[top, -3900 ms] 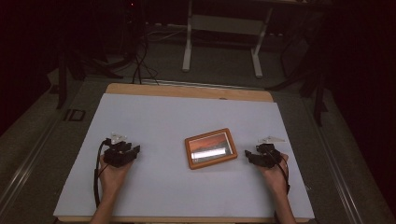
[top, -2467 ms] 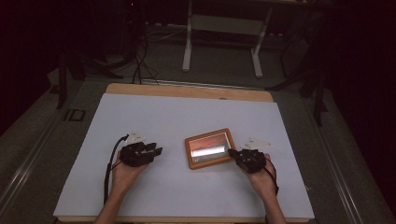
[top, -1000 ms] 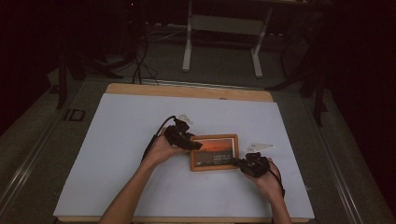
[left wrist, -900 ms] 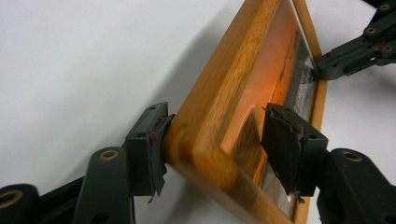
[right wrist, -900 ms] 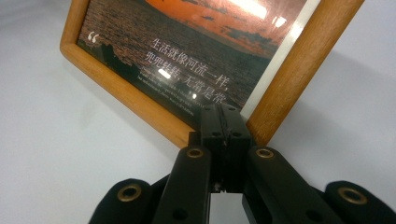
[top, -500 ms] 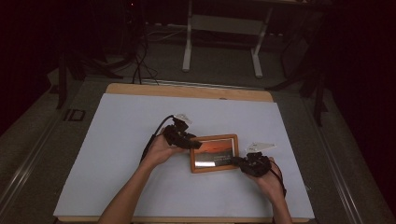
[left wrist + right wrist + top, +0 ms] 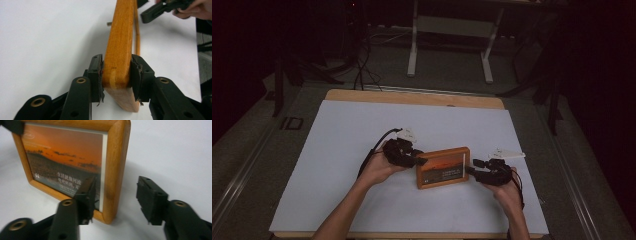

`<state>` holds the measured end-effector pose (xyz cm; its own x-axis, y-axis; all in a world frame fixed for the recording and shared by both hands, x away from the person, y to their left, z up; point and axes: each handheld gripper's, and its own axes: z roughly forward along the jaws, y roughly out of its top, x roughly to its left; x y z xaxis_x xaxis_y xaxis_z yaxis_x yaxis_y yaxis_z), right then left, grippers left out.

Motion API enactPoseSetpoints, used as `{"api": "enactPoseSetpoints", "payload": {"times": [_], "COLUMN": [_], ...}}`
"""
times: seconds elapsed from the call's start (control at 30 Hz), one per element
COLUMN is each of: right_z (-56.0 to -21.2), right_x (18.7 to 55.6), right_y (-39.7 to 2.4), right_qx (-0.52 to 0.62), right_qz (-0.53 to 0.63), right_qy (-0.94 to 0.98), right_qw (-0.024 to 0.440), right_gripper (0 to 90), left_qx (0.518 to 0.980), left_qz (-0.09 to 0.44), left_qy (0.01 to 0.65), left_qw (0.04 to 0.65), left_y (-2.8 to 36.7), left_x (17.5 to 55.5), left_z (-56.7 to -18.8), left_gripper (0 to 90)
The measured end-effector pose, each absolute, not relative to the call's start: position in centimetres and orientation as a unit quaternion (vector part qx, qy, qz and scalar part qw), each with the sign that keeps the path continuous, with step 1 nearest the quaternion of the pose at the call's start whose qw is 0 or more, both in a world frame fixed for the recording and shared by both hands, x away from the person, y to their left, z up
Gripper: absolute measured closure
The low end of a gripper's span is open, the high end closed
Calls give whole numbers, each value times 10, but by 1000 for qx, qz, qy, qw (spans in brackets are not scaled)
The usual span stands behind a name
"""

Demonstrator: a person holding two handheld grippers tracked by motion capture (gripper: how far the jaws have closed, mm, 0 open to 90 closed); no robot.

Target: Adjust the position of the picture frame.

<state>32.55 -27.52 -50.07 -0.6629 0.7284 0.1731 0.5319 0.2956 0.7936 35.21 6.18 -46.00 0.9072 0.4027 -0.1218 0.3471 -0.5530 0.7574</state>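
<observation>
Wooden-framed sunset photo [image 7: 442, 167] now stands upright on white surface [image 7: 337, 150]; a sec ago it lay flat. Our left gripper [image 7: 116, 72] just closed, clamping its left edge; right gripper [image 7: 115, 192] just opened, frame edge loose btwn jaws. Handover done, we reckon.

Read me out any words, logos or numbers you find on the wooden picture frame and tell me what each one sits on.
"CE": a mark at the lower left of the orange sunset print inside the wooden picture frame, in the right gripper view.
White lines of characters across the print's dark lower half: too blurred to read.
Small pale mark at the print's top left corner: too small to read.
</observation>
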Motion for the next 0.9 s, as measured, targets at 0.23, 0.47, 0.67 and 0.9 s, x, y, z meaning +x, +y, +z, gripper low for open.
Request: {"api": "enactPoseSetpoints", "payload": {"times": [0.23,0.47,0.67,0.9], "right_z": [-505,-511,-513,-516], "right_x": [328,333,335,339], "right_y": [-271,-267,-258,-242], "right_qx": [373,356,333,322], "right_qz": [466,489,504,542], "right_qy": [797,794,796,776], "right_qw": [90,59,35,-15], "right_gripper": [358,317,295,319], "left_qx": [885,885,881,863], "left_qz": [55,66,49,23], "left_qy": [194,184,188,199], "left_qw": [418,422,432,464], "left_y": [58,67,90,117], "left_x": [338,322,314,306], "left_z": [-457,-457,-463,-478], "left_gripper": [660,669,675,680]}}
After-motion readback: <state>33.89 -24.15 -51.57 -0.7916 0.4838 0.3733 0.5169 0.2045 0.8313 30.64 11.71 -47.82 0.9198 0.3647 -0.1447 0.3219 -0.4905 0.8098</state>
